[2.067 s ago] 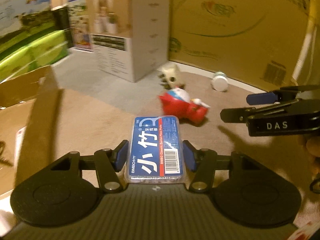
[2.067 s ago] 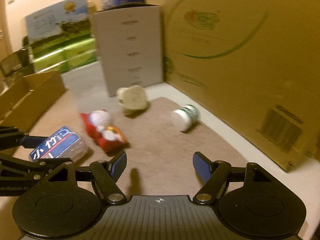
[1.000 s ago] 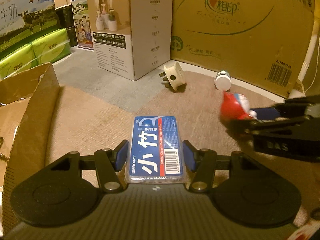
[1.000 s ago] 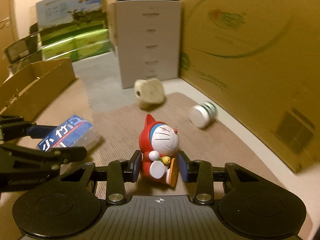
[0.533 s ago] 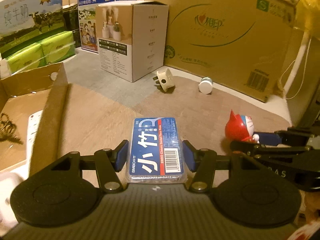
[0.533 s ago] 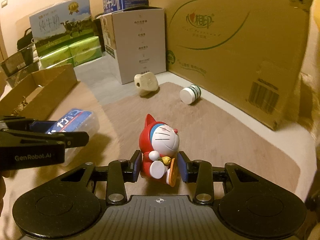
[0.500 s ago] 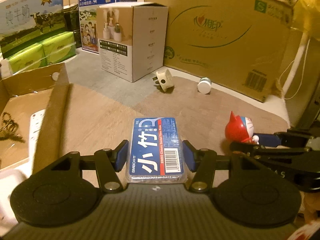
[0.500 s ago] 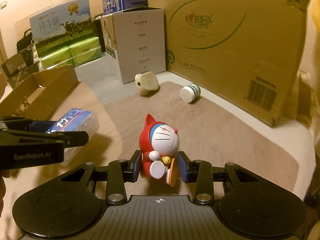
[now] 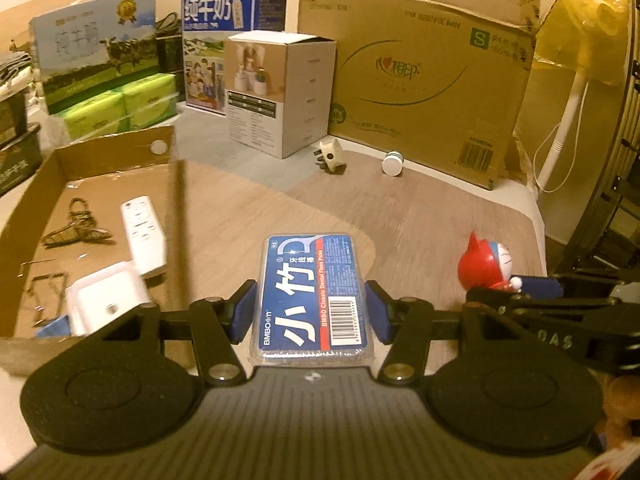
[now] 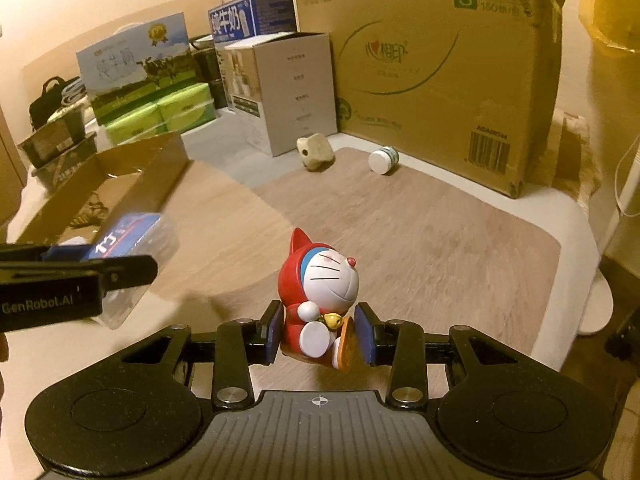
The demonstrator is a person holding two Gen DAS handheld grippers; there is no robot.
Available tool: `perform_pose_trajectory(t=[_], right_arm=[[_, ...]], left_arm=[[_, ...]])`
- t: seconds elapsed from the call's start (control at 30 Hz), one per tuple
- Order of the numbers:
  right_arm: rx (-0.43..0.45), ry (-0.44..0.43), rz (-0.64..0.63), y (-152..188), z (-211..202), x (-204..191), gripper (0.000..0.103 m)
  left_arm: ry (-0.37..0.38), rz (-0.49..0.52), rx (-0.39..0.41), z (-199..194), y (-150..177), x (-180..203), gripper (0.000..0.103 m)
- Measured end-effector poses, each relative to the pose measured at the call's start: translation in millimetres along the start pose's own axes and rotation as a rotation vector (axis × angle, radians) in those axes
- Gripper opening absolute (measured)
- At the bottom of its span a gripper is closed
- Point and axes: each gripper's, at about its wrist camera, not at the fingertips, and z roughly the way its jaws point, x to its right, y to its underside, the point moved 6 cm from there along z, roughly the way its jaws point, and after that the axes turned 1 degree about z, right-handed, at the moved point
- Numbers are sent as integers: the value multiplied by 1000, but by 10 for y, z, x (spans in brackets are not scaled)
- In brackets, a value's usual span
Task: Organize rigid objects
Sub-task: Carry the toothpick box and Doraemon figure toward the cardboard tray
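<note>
Left wrist view: my left gripper [image 9: 310,314] clamps the blue dental floss box [image 9: 312,296] flat between its pads, above the mat beside the open cardboard box [image 9: 100,152]. Right gripper [image 10: 318,334] pinches the red cat figurine [image 10: 320,300] upright. Plug adapter [image 9: 330,156] and white bottle [image 9: 392,164] lie on the mat, well apart from me.

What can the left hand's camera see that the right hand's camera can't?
Only the left wrist view looks down into the open brown cardboard box, showing a white remote control and a white block inside.

Only the right wrist view shows the red-hooded cat figurine's face and a black bag far left.

Both show the blue-labelled clear plastic floss pick box clamped in the left gripper, the figurine clamped in the right gripper, a white plug adapter and a small white bottle.
</note>
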Motion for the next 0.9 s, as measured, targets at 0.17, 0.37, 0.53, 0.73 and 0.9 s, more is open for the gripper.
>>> perform_pose_trajectory(t=[0.17, 0.37, 0.53, 0.73, 0.9], right_arm=[[17, -1, -15, 46, -225, -198, 39], [17, -10, -44, 102, -368, -468, 39], [20, -33, -77, 112, -435, -707, 39], [15, -68, -112, 112, -441, -981, 39], [7, -97, -145, 108, -399, -1205, 39]], left_arm=[[-15, 1, 15, -274, 99, -135, 54], [-27, 8, 22, -525, 184, -280, 54], [-43, 3, 26, -683, 242, -427, 54], [-67, -15, 22, -802, 323, -633, 54], [-84, -34, 14, -876, 387, -816, 54]])
